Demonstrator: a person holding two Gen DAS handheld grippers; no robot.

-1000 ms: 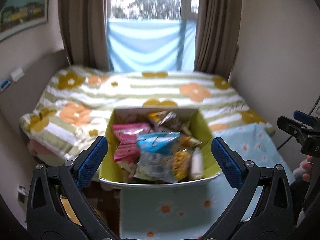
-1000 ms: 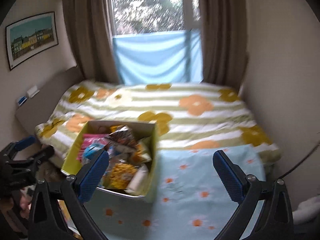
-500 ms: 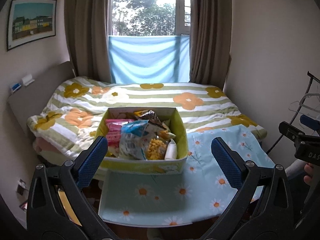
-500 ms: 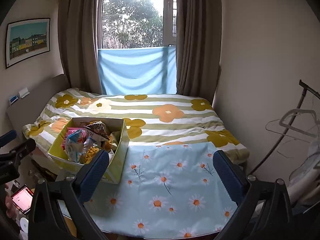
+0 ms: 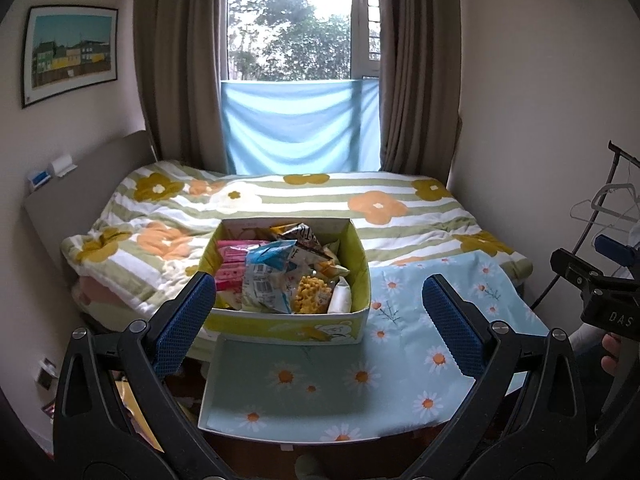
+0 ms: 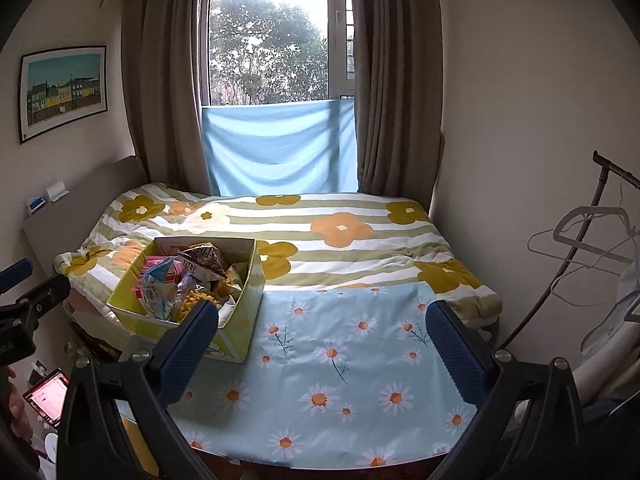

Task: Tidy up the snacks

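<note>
While the box point(image 5: 288, 322) of snacks sits on the daisy-print tabletop point(image 5: 360, 376) against the bed point(image 5: 304, 200), nothing blocks the way between it and either tool. In the left view the box is dead ahead at 12 o'clock; in the right view it's at about 10 o'clock point(image 6: 240, 320). One box, yellow-green, open top, heaped full: pink packet point(image 5: 232, 264), blue-white bag point(image 5: 268, 276), yellow puffs bag point(image 5: 310, 300), dark crinkled bag point(image 5: 304, 238), small white bottle point(image 5: 340, 300), more underneath, count unclear. Bed has a flower-striped blanket. Window point(image 5: 296, 24) at 12 o'clock with a blue cloth point(image 5: 296, 128) across the lower part, curtains either side, one framed picture point(image 5: 70, 54) at 10 o'clock, clothes rack point(image 6: 592, 240) with hangers at 3 o'clock. Left tongs point(image 5: 320, 320): wide apart, holding nothing, touching nothing. Right tongs point(image 6: 322, 344): wide apart too, empty, above the tabletop. Two tongs in all, four blue pads point(image 5: 452, 326).
</note>
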